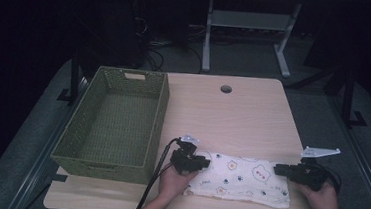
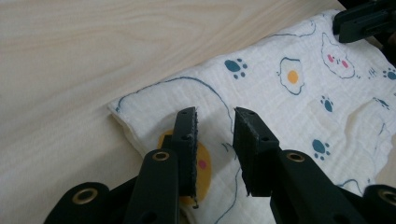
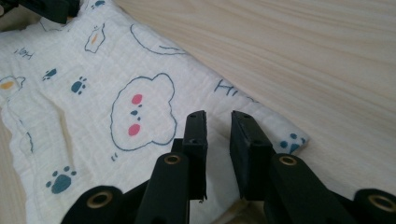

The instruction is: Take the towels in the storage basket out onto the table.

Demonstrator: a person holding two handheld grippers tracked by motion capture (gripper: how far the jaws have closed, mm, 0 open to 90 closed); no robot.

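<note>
A white cloth [image 1: 240,179] printed with paw marks, fried eggs and bear faces lies folded flat near the table's front edge. My left gripper [image 1: 204,162] hovers over its left end, pointing right. In the left gripper view the cloth [image 2: 303,107] spreads under the left gripper [image 2: 215,114], whose jaws stand a little apart with nothing pinched. My right gripper [image 1: 277,168] sits at the cloth's right end, pointing left. In the right gripper view its jaws [image 3: 218,116] also show a narrow gap above the cloth [image 3: 93,93], close to a corner.
A green woven basket [image 1: 160,107] stands hollow on the left half of the light wooden table [image 1: 233,113]. A round cable hole [image 1: 226,89] is near the far edge. Dark floor and desk legs lie beyond the table.
</note>
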